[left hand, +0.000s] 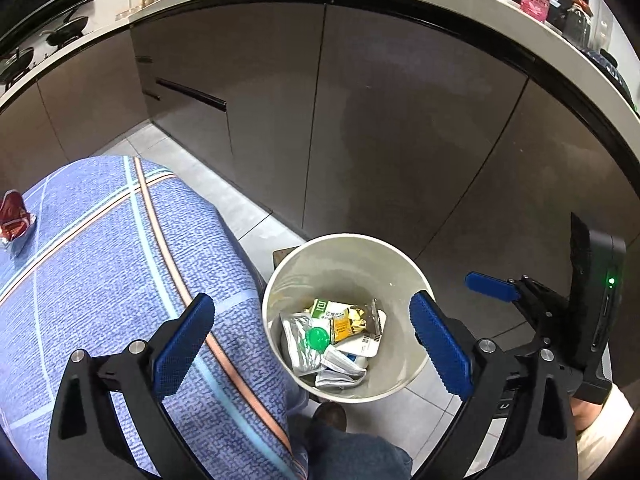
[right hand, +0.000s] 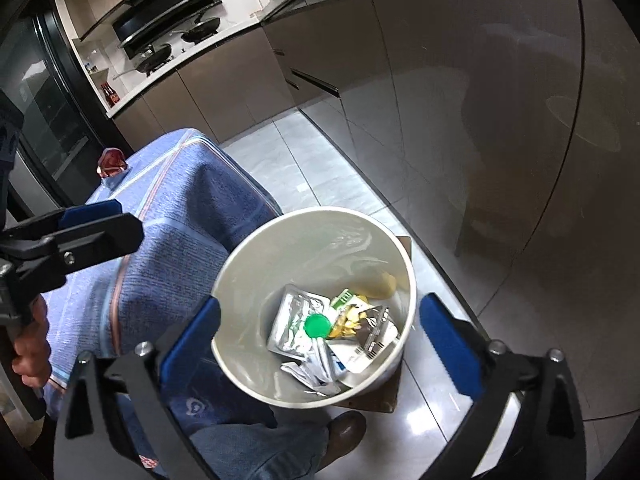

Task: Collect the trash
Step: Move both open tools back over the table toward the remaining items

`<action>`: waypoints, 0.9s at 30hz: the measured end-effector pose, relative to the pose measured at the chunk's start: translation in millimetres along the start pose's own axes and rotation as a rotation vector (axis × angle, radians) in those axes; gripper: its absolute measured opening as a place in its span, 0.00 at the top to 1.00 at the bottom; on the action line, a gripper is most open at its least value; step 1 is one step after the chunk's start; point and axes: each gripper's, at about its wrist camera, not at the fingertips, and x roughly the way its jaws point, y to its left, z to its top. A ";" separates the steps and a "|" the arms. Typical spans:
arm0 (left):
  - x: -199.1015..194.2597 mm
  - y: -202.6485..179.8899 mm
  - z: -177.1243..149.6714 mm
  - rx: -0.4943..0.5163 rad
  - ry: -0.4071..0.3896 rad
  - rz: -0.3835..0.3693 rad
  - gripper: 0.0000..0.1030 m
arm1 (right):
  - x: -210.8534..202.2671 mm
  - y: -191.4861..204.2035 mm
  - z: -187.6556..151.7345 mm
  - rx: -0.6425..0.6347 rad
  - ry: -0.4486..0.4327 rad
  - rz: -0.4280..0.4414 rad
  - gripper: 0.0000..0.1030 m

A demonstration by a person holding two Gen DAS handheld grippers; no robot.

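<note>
A white round bin point(left hand: 348, 248) stands on the floor beside the table; it also shows in the right wrist view point(right hand: 240, 264). It holds several wrappers, a foil pouch point(left hand: 300, 340) and a green cap point(left hand: 318, 337) point(right hand: 318, 326). My left gripper point(left hand: 316, 340) is open and empty above the bin. My right gripper point(right hand: 320, 332) is open and empty, also over the bin; it shows at the right of the left wrist view point(left hand: 492, 286). A red crumpled wrapper point(left hand: 14, 216) point(right hand: 112, 164) lies on the table's far side.
The table has a blue checked cloth point(left hand: 112, 248) point(right hand: 180, 208). Brown kitchen cabinets point(left hand: 360, 120) run behind the bin under a white counter. The person's shoe point(right hand: 346, 428) and knee are next to the bin. Grey tiled floor point(right hand: 312, 168) lies between table and cabinets.
</note>
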 end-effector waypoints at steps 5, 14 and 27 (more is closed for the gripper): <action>-16.8 3.8 2.1 -0.013 -0.001 0.012 0.08 | -8.2 7.3 6.2 -0.005 -0.011 0.005 0.03; -61.2 24.2 6.3 -0.065 -0.044 0.041 0.08 | -24.8 33.5 17.4 -0.044 -0.034 0.020 0.03; -135.7 88.4 -1.8 -0.146 -0.125 0.113 0.08 | -48.1 102.7 38.1 -0.163 -0.066 0.065 0.03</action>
